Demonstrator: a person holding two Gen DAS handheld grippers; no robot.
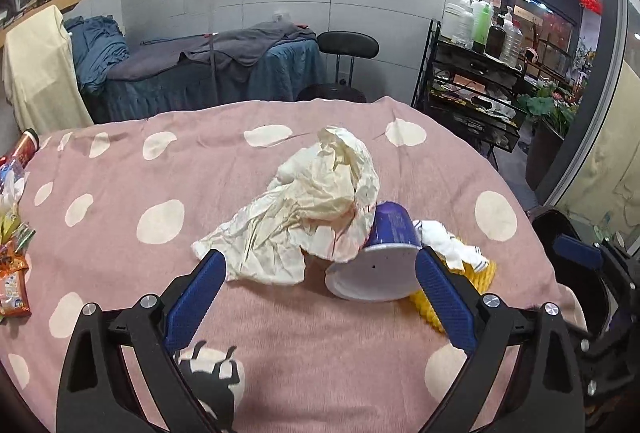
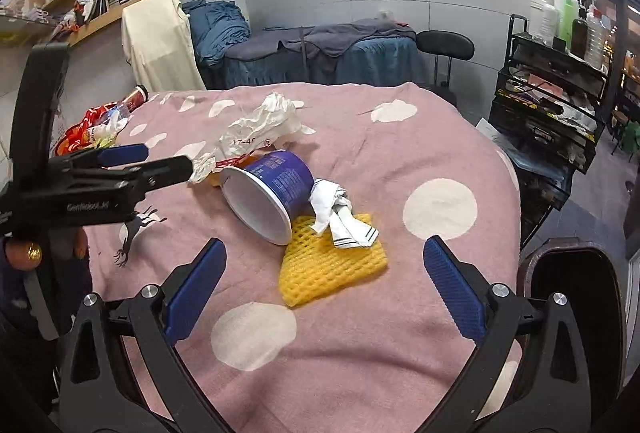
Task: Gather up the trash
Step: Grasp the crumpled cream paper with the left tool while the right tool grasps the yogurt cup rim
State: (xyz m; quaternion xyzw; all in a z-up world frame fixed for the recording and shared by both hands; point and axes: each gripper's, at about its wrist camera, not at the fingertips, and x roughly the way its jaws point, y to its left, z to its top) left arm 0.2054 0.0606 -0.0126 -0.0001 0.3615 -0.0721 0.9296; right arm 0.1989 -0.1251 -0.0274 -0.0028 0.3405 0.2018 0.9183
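A crumpled cream paper wrapper (image 1: 312, 205) lies on the pink dotted tablecloth (image 1: 120, 193), leaning on a tipped purple cup (image 1: 380, 253) with a white rim. A white tissue (image 1: 448, 241) and yellow foam net (image 1: 480, 277) lie beside the cup. My left gripper (image 1: 320, 273) is open, its fingers on either side of the wrapper edge and the cup. In the right wrist view the cup (image 2: 268, 193), tissue (image 2: 340, 213), net (image 2: 332, 265) and wrapper (image 2: 260, 129) lie ahead of my open, empty right gripper (image 2: 324, 261). The left gripper (image 2: 152, 161) shows there at left.
Snack packets (image 1: 12, 273) and a red can (image 1: 24, 149) lie at the table's left edge; they show in the right wrist view too (image 2: 96, 129). A dark bin (image 2: 572, 305) stands at the right. A massage bed (image 1: 208, 73), stool (image 1: 348, 45) and black bottle cart (image 1: 480, 73) stand behind.
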